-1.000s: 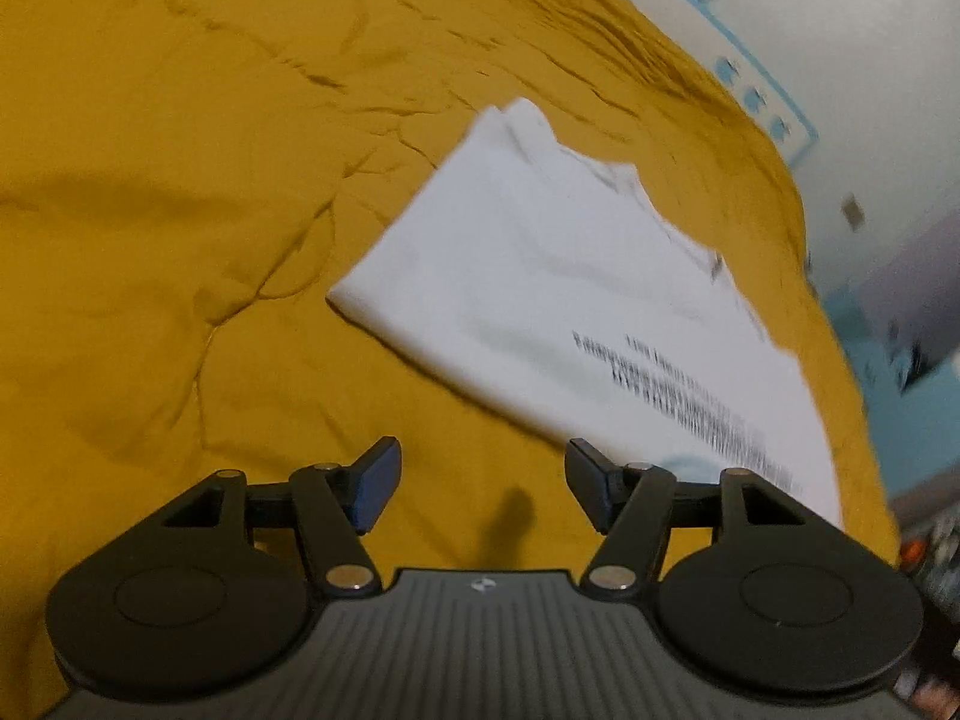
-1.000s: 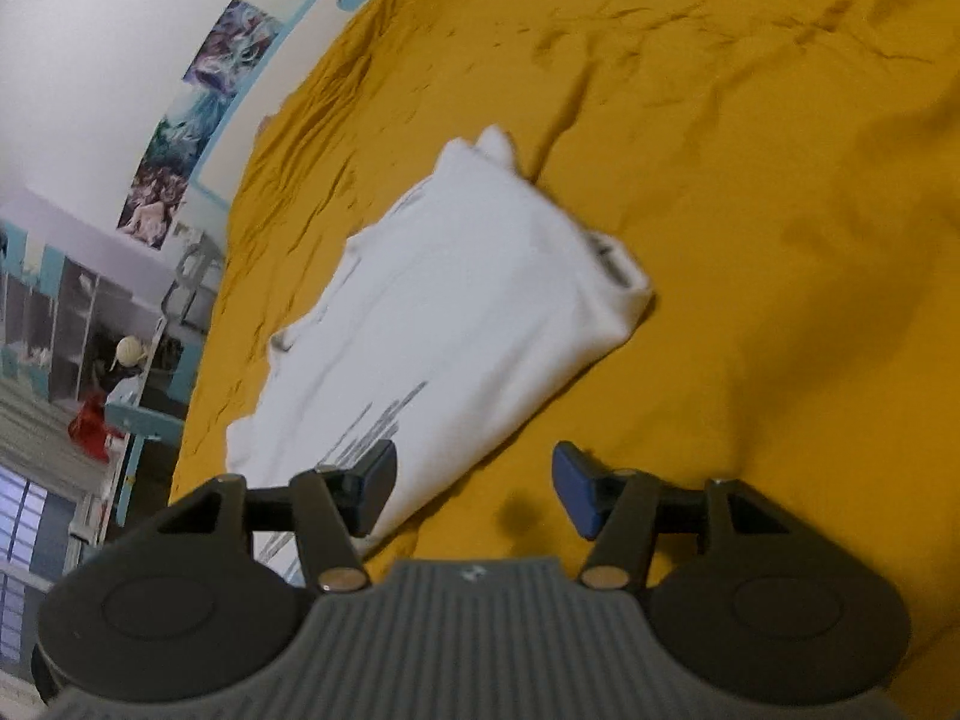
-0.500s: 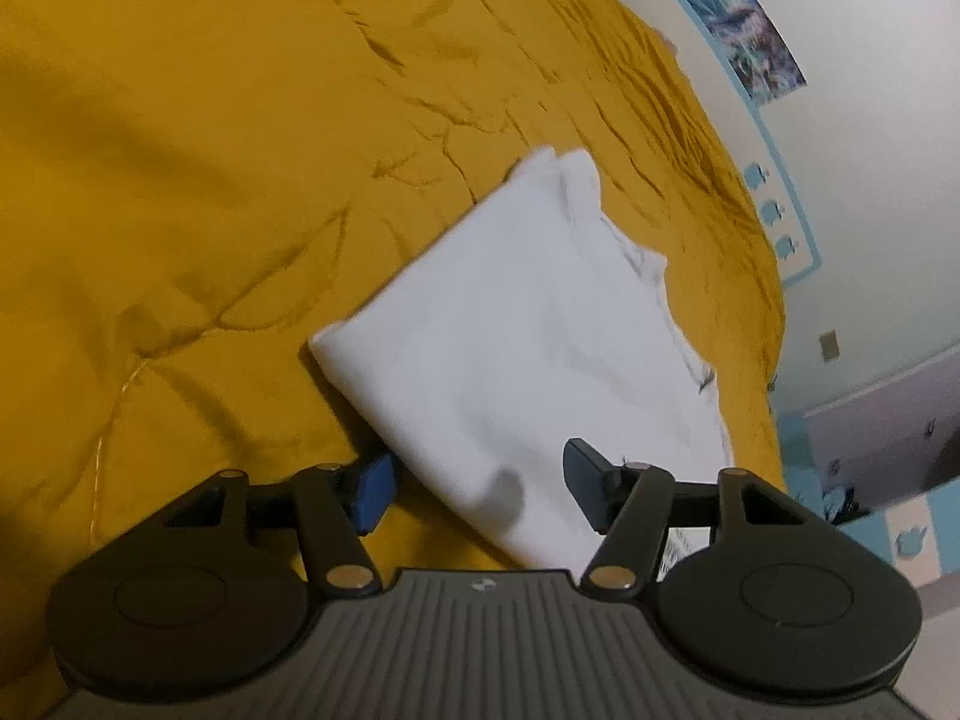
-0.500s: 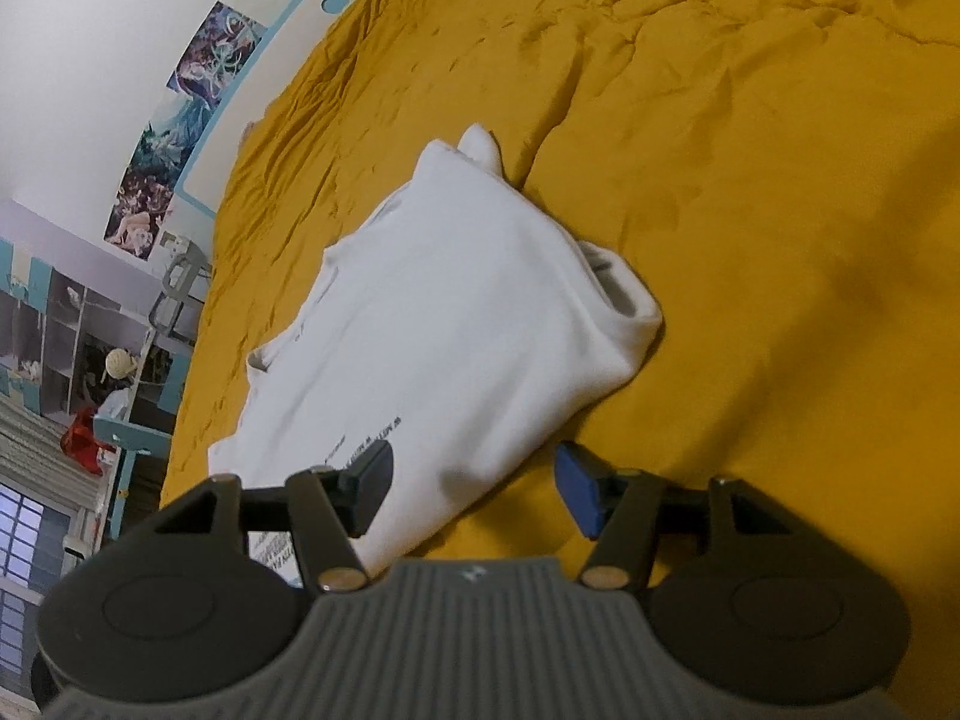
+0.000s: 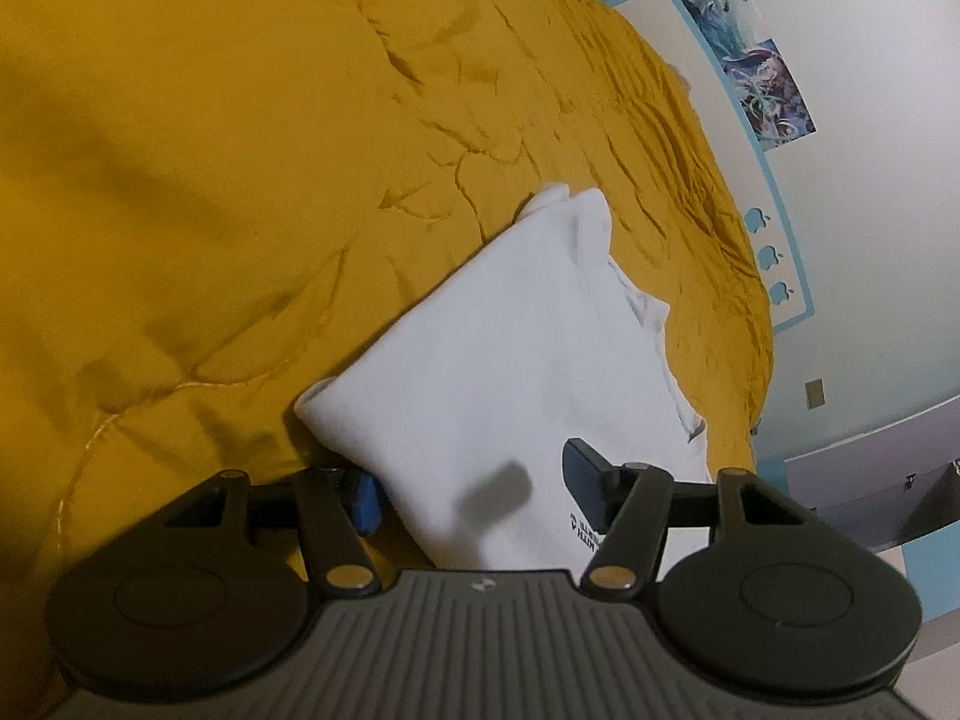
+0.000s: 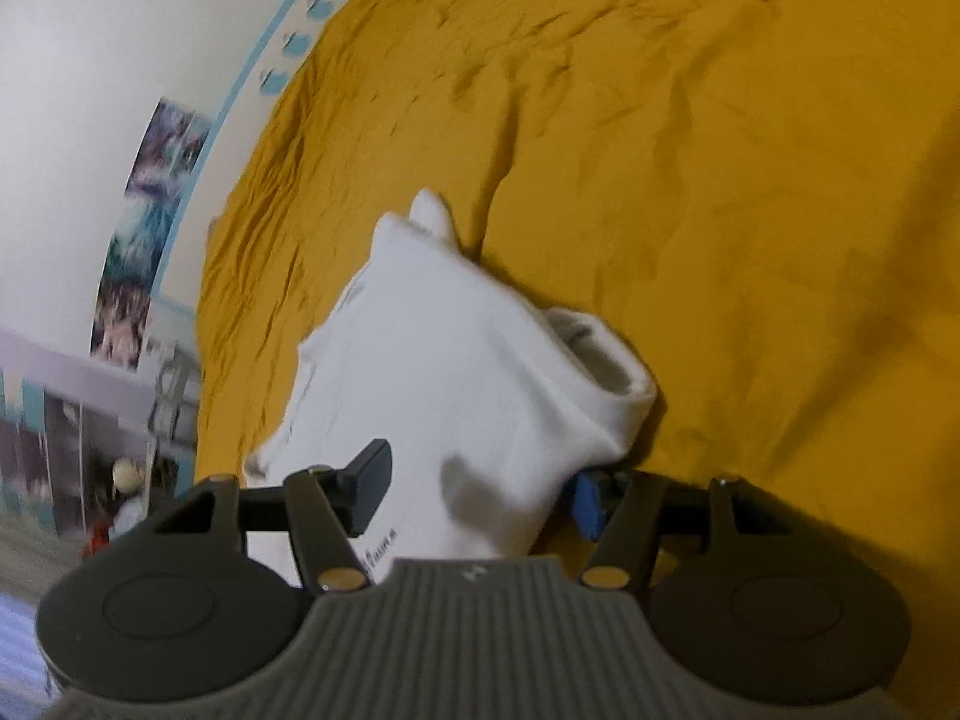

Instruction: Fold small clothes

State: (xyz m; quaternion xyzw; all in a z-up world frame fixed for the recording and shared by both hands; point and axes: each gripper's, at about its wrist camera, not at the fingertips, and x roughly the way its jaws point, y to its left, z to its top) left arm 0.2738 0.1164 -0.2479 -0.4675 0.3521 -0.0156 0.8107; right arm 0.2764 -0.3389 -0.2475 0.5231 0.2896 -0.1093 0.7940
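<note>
Left claw (image 5: 474,489) wide open, straddling near edge of folded white shirt (image 5: 510,354); right claw (image 6: 477,489) likewise open astride shirt's hem; yellow bedspread (image 5: 210,180) underneath.

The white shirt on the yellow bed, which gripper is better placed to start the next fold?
Neither clearly: both straddle an edge. The left gripper is open around the white shirt's tidy folded edge; the right gripper is open around the bunchier sleeve side. Left looks slightly cleaner.
</note>
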